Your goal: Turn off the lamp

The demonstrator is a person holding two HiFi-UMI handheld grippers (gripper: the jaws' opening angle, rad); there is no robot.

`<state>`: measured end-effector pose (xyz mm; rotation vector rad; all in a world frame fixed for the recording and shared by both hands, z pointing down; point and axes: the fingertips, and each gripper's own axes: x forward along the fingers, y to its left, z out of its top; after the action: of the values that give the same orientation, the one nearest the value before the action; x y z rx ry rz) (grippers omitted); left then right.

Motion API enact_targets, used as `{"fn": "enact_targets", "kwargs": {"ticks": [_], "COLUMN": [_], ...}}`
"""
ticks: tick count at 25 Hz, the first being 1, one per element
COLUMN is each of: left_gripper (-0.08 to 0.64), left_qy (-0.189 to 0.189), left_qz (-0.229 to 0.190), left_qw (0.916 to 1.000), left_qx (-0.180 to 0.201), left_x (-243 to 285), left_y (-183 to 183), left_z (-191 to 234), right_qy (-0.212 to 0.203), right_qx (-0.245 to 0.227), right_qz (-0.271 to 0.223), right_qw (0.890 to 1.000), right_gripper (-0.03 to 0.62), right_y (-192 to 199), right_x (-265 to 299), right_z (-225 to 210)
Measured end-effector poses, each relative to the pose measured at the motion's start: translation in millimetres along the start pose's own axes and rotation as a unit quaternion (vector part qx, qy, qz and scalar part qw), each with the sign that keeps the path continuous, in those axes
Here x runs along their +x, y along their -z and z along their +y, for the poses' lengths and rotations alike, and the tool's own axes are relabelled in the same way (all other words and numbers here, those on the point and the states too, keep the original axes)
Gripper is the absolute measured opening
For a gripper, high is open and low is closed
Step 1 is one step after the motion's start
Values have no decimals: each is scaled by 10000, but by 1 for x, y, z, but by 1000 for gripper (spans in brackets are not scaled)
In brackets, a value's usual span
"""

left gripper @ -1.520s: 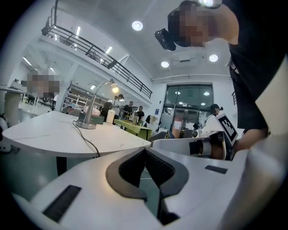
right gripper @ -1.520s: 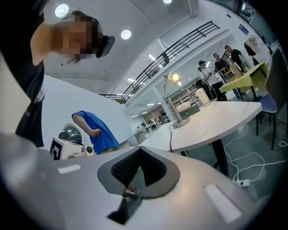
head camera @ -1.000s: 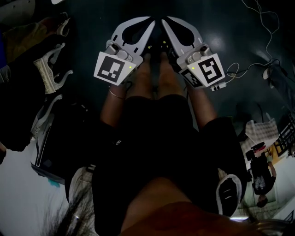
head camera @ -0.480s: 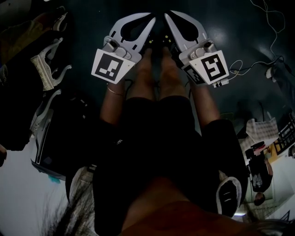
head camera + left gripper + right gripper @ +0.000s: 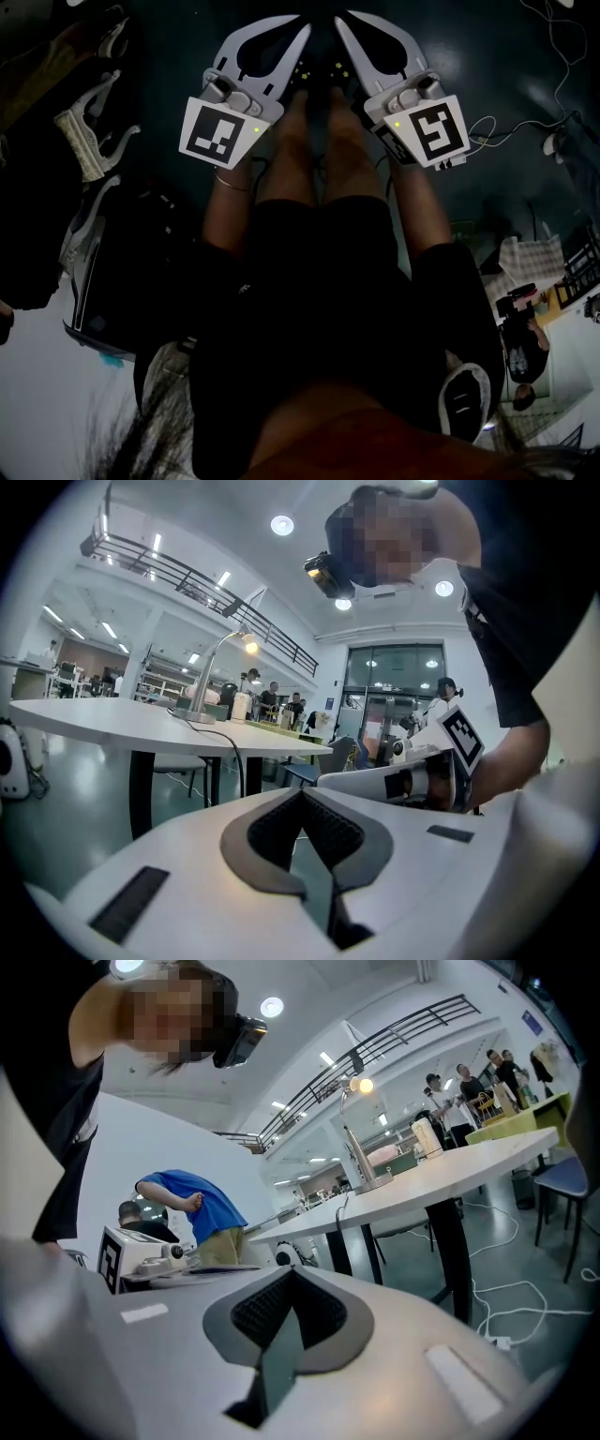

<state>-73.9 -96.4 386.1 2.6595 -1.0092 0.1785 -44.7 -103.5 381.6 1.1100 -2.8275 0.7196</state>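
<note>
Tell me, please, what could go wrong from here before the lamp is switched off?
The lit lamp stands far off on the table, and loose cables lie on the floor by its leg: you might trip. The lamp's cord hangs over the table edge, so the left gripper or right gripper, both shut, could snag it.

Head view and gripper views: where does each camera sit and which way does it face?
Head view: on the person's head, facing steeply down; shows legs, forearms, left gripper, right gripper.
Left gripper view: on that gripper, facing about level toward the table with the lit lamp; shows its shut fingers, the right gripper.
Right gripper view: on that gripper, facing the same table; shows its shut fingers, the left gripper.
Shared: both gripper views see the lamp.
</note>
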Motion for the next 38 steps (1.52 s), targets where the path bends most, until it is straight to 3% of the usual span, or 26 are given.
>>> {"fn": "enact_targets", "kwargs": {"ticks": [9, 18, 24, 30, 38], "left_gripper": [7, 8, 8, 9, 9], "left_qy": [154, -89, -201, -309, -387], "left_qz": [16, 8, -141, 138, 185], "left_qw": [9998, 9999, 9993, 9994, 9990], "left_qx": [92, 55, -271, -91, -86], "left_x": [11, 17, 20, 21, 25], "left_y": [11, 22, 30, 42, 44], "left_z": [5, 21, 37, 45, 53], "right_qy": [88, 295, 358, 367, 600], "right_qx": [-44, -162, -316, -428, -517], "right_qz": [25, -57, 86, 161, 413], "right_qw": [9999, 9994, 9988, 9983, 9960], "right_gripper": [-2, 0, 0, 0, 17], "right_y": [8, 8, 16, 23, 35], "right_x": [15, 30, 45, 54, 66], "right_z": [-16, -30, -43, -48, -67]}}
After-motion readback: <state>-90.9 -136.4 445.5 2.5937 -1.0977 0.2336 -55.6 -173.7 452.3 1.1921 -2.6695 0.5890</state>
